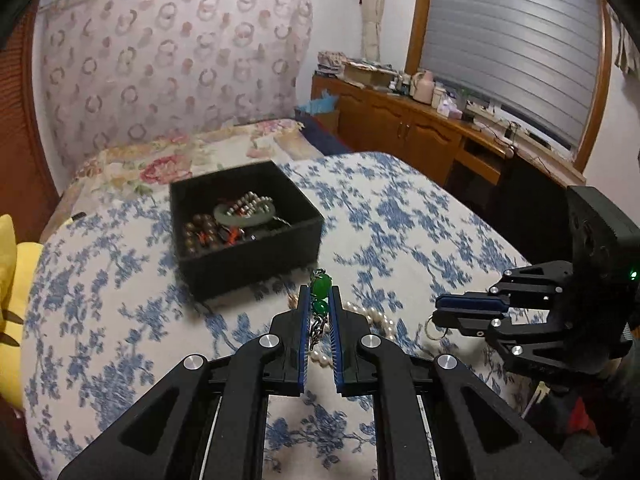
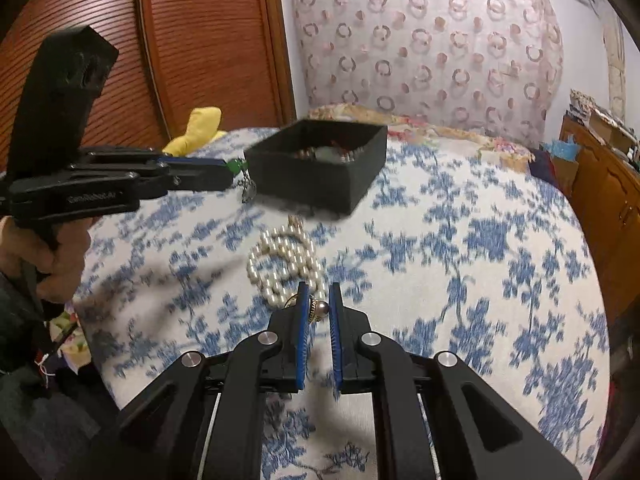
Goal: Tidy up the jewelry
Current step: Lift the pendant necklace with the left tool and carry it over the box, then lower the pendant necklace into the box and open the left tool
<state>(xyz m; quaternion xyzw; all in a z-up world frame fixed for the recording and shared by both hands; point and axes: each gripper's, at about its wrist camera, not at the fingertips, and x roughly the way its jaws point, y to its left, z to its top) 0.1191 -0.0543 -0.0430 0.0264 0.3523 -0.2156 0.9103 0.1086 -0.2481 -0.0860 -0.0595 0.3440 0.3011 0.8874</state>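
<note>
My left gripper is shut on a green-stone bracelet with a silver chain, held just above the bedspread, short of the black jewelry box. The box holds beads and a jade bangle. In the right wrist view the left gripper sits at the box's left side with the green bracelet dangling. My right gripper is shut on a small ring with a dark pearl, above a pearl necklace lying on the bed. The right gripper also shows in the left wrist view.
The bed has a blue-flowered white cover. A yellow plush lies at its far left edge. A wooden dresser with clutter stands under the window. A brown slatted door is behind the left gripper.
</note>
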